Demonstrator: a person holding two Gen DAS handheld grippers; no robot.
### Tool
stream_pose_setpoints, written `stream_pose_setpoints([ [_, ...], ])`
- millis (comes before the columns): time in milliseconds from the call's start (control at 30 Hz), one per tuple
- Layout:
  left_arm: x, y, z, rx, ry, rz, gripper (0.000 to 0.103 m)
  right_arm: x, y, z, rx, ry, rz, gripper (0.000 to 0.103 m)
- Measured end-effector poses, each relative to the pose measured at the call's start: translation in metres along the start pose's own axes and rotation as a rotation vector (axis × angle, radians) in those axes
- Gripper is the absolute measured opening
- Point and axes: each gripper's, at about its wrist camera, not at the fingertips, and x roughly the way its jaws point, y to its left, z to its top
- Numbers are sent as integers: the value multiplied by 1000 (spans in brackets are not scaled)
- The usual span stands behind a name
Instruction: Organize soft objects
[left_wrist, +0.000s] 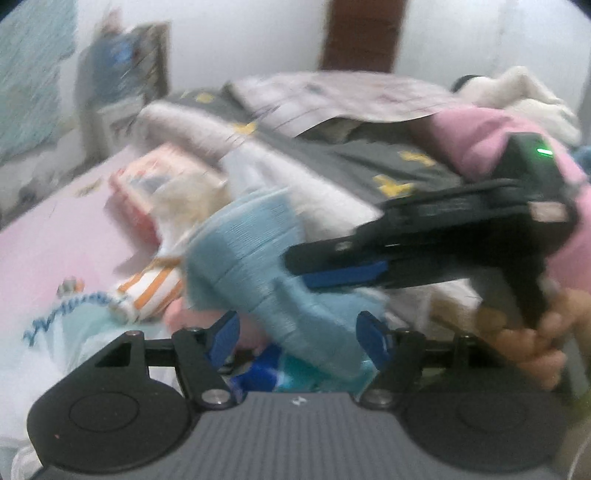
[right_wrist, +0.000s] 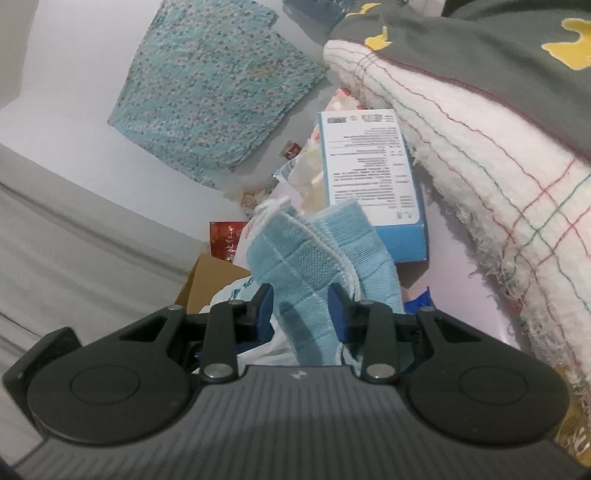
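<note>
Right gripper (right_wrist: 301, 310) jaws clamp the blue towel (right_wrist: 314, 266); left gripper (left_wrist: 299, 338) jaws wide — view blurred.

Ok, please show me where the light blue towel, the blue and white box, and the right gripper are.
light blue towel (right_wrist: 295, 258): right wrist view, on its woven middle.
blue and white box (right_wrist: 369, 162): right wrist view, on its printed white face.
right gripper (right_wrist: 301, 310): right wrist view, midway between its fingertips.

Both grippers (left_wrist: 299, 338) — black linkage arms, silver screws, blue pads on the jaws — ribbed grey bodies
</note>
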Motion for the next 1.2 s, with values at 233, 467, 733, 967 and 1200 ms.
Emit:
stream_pose_setpoints([
  [233,22,19,9,-139,68,-43,65,0,-9,0,28,-4,1,26],
  [467,37,18,19,-144,71,-59,63,3,-16,3,48,-3,13,25],
  [733,33,17,19,-137,50,-33,38,0,-21,0,83,-4,30,25],
  [967,27,12,18,-134,33,-39,34,-2,-17,-2,86,-5,29,27],
  [1200,34,4,22,-115,80,-17,25,-1,-23,-1,132,-5,41,29],
])
